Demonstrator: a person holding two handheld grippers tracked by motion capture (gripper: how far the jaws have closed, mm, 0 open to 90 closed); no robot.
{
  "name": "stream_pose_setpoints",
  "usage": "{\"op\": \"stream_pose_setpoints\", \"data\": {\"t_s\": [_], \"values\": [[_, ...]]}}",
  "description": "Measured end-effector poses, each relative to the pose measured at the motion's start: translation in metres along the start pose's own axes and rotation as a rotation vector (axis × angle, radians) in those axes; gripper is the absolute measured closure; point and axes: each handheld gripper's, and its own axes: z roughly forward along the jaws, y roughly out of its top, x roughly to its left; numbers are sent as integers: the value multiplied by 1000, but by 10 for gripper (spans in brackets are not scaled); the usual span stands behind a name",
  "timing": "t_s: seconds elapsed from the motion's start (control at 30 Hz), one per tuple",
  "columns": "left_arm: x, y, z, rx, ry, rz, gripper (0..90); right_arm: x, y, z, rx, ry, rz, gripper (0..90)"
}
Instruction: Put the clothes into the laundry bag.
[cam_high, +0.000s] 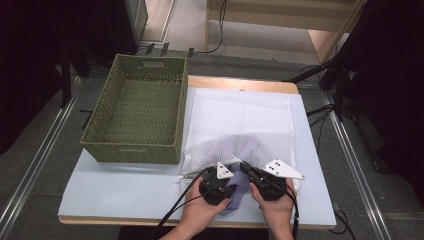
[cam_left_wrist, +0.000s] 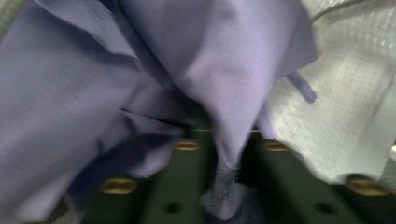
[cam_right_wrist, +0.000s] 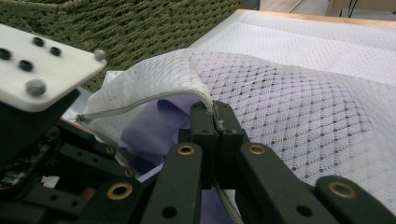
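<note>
A white mesh laundry bag (cam_high: 240, 120) lies flat on the table with a purple garment (cam_high: 239, 192) part in and part out of its near opening. In the left gripper view a fold of the purple garment (cam_left_wrist: 140, 70) runs down between the black jaws, and my left gripper (cam_left_wrist: 225, 144) is shut on it. My right gripper (cam_right_wrist: 215, 119) is shut on the zip edge of the mesh bag (cam_right_wrist: 299, 93) and holds the mouth lifted. In the high view both grippers sit side by side at the near edge, left gripper (cam_high: 233, 187) and right gripper (cam_high: 246, 166).
A green woven basket (cam_high: 135, 150) stands at the table's left, right next to the bag. A pale sheet (cam_high: 125, 190) covers the tabletop. Black stands and cables (cam_high: 340, 75) surround the table on the floor.
</note>
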Motion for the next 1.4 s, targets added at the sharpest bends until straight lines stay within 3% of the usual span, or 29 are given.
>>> {"op": "stream_pose_setpoints", "data": {"t_s": [0.1,0.2,0.23,0.3,0.37,0.53,0.73,0.8,0.87,1.13,1.33,1.4], "values": [[1,6,0,-30,-21,-12,882,0,0,-1,0,0,0,897],[1,14,-2,-104,-1,-12,881,-1,1,-1,-6,-1,4,897],[1,15,-1,-125,24,-6,881,-1,1,-2,-6,-2,6,897],[5,16,6,-110,44,-20,874,-1,1,-1,-5,-10,8,897],[9,15,12,-67,29,-40,796,-2,0,-1,8,-19,20,897],[6,13,-12,-105,-20,-1,555,-5,-1,-1,10,-28,28,897],[9,1,-31,-109,-40,11,449,-5,0,0,7,-28,33,897],[6,-6,-33,-102,-55,3,454,-5,0,-1,5,-29,29,897],[4,-11,-35,-91,-59,22,450,-5,0,-1,6,-28,26,897],[3,-16,-17,-40,-18,26,519,-4,0,-1,8,-23,28,896],[-5,-9,-5,-3,24,77,651,-3,0,0,10,-17,19,897],[-4,-7,-2,-3,25,70,774,-2,0,0,10,-16,17,896]]}}
